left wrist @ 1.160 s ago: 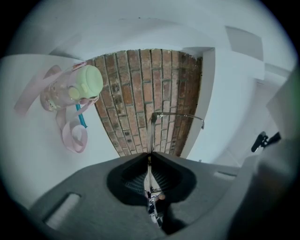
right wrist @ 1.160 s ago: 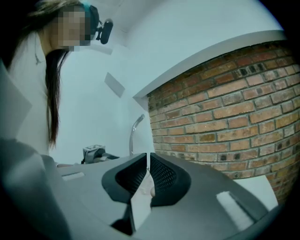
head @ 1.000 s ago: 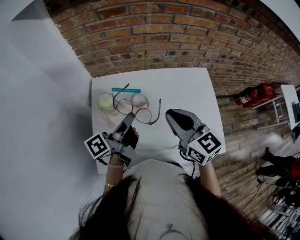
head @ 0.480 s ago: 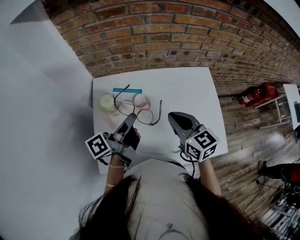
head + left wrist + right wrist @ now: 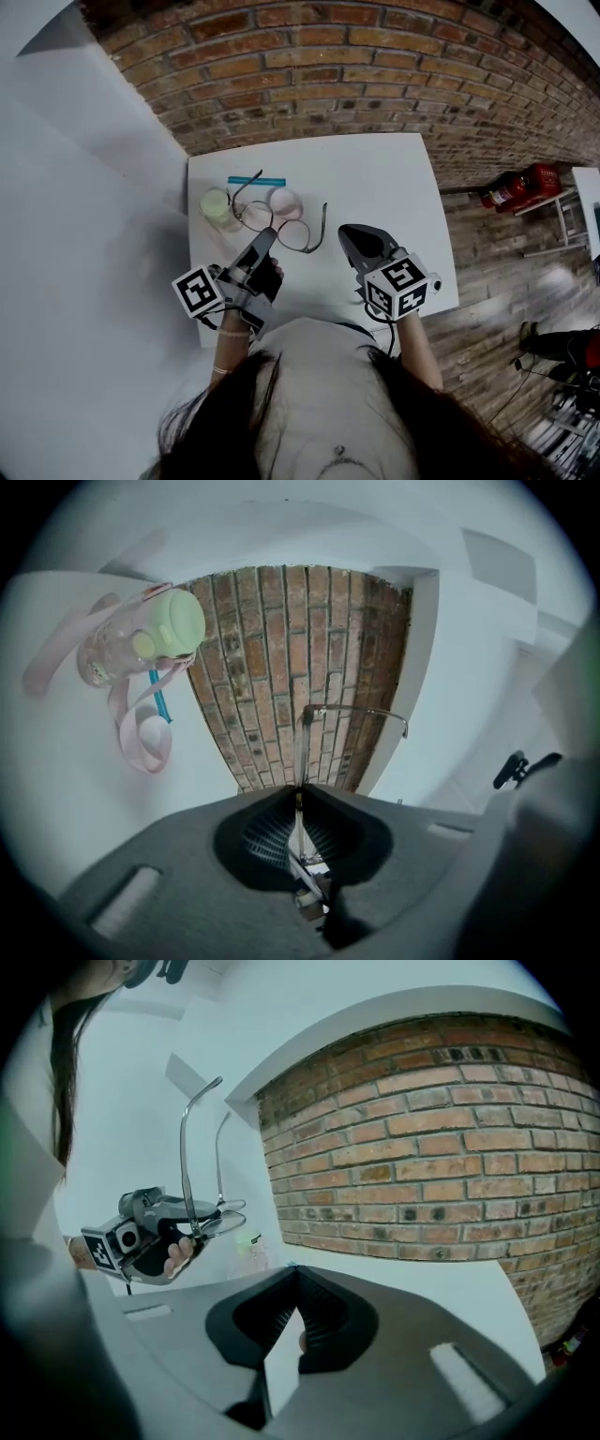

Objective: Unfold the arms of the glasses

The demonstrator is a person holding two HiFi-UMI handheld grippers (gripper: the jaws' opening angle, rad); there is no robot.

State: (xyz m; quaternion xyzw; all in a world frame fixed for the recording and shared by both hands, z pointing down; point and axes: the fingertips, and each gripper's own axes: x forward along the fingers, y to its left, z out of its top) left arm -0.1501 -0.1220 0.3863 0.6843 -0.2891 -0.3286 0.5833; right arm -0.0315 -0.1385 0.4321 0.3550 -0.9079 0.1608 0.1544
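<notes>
The thin metal-framed glasses (image 5: 288, 228) hang above the white table (image 5: 375, 178), and both arms stand out from the lenses. My left gripper (image 5: 266, 236) is shut on the frame by the near lens. In the left gripper view the frame runs as a thin wire between the closed jaws of the left gripper (image 5: 298, 789), and one arm (image 5: 356, 710) juts out ahead. My right gripper (image 5: 350, 234) is shut on nothing, a short way right of the glasses. From the right gripper (image 5: 292, 1269) view, the glasses (image 5: 202, 1215) show with both arms pointing up.
A clear bottle with a green lid (image 5: 215, 203) (image 5: 155, 630) and a pink strap (image 5: 283, 201) lies at the table's far left, next to a blue stick (image 5: 256, 180). A brick wall (image 5: 328, 66) runs behind the table. A red extinguisher (image 5: 511, 187) lies on the floor at right.
The right gripper has turned a little in the hand and stays apart from the glasses. The left gripper keeps holding the glasses in about the same place.
</notes>
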